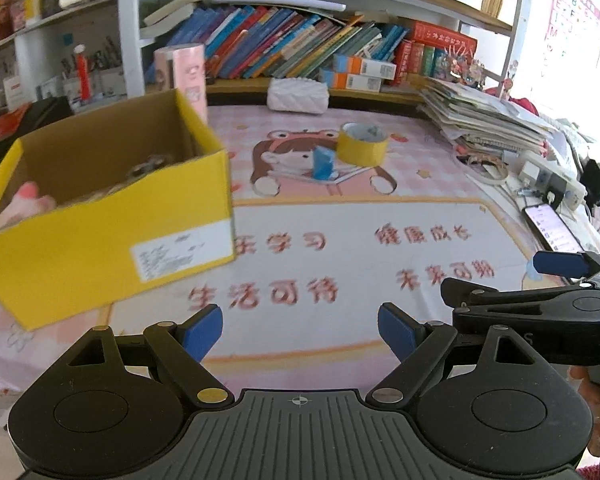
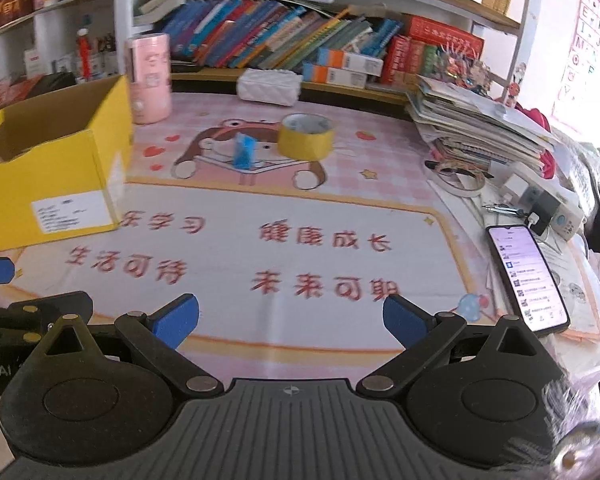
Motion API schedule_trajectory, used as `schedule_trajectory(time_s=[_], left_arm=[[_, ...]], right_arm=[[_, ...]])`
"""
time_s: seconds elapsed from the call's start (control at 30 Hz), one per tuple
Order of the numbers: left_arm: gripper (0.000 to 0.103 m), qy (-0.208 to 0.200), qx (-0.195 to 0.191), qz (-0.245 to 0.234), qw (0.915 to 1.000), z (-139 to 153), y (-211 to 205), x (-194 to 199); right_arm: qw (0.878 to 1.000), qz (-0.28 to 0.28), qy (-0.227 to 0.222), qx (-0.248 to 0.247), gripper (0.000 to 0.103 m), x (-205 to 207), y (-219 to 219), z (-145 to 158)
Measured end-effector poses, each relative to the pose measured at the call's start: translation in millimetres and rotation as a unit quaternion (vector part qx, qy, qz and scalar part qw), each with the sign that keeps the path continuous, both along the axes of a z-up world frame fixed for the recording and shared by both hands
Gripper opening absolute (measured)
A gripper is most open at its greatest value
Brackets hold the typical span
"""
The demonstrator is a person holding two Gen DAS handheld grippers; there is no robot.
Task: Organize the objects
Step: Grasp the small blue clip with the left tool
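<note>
A yellow cardboard box (image 1: 112, 236) (image 2: 56, 168) stands open at the left of the pink cartoon desk mat (image 1: 340, 248) (image 2: 300, 248), with a pink soft toy (image 1: 24, 204) and other blurred items inside. A roll of yellow tape (image 1: 362, 142) (image 2: 306, 136) and a small blue packet (image 1: 324, 162) (image 2: 244, 152) stand on the mat farther back. My left gripper (image 1: 300, 332) hangs open over the near mat, nothing between its fingers. My right gripper (image 2: 292, 320) is open too and empty, just to the right of the left one.
A pink cylinder (image 2: 150, 80) stands behind the box. A white pouch (image 2: 268, 86) lies by the bookshelf (image 2: 300, 36). A stack of papers (image 2: 476, 124), a power strip (image 2: 548, 200) and a lit phone (image 2: 528, 276) line the right side.
</note>
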State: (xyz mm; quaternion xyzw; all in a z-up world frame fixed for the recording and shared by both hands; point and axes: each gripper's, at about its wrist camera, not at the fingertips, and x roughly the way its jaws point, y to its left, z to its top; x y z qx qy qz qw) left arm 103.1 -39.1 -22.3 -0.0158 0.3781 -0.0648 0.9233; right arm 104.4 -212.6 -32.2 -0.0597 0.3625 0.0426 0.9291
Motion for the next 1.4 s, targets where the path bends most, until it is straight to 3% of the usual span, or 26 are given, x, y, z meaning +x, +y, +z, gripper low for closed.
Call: schedule_trajectory(time_s=[0.5,0.73,0.93,1.13,1.4], left_arm=[[0.087,-0.004,0.004,0.034,0.9994,0,-48,86],[0.087,-0.013,0.013,0.077,0.9969,1,-62,111],[0.087,0.0,0.03,0.09,0.9955,-5,-73,130],[0.087,0.007,0.042,0.101,0.994,-9,-77,146],[0.079,0.003,0.057,0.103,0.993,-14,-81,183]], right_arm=[[1.0,0.031,0.002,0.001,0.099,103,-46,2],[0.998,0.06,0.0,0.022,0.097,138,-66,1],[0.996,0.085,0.005,0.035,0.09,170,-73,-7],[0.993,0.107,0.006,0.045,0.09,200,-73,-13],[0.992,0.117,-0.009,0.044,0.09,235,-71,-13]])
